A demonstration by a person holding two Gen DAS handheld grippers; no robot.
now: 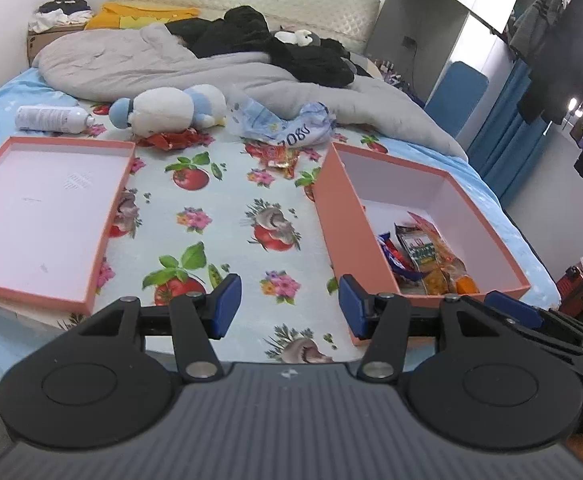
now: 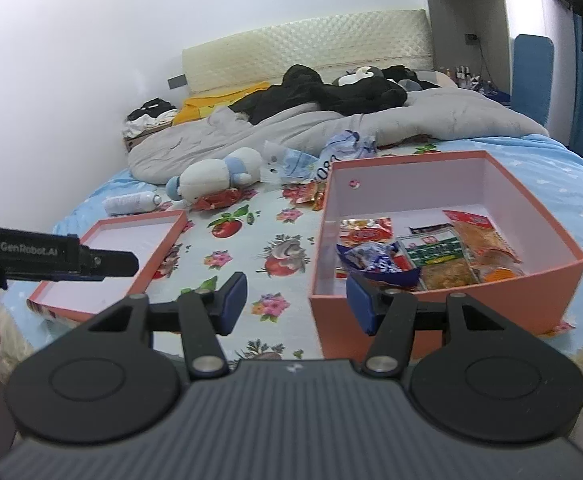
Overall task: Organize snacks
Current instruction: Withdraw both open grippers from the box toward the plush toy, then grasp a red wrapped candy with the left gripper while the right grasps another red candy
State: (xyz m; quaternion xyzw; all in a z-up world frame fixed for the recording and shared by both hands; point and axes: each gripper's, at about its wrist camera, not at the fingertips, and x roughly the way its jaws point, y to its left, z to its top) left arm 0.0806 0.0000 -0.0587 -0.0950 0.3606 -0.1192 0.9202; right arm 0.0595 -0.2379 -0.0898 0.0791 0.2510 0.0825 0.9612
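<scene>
Both claws wide, empty; snack packets lengthwise in box.

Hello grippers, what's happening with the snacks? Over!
Left gripper, right gripper open, empty. Some snacks in box; red wrapper loose by plush toy. Nothing blocking.

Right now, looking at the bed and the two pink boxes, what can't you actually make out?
- Deep box: left wrist view, its near wall hides part of the snack packets.
- Red wrapper: right wrist view, partly tucked under the plush toy, too small to read.
- Shallow lid: right wrist view, the left claw's body covers its near left side.
- Spray can: label too small to read.
</scene>
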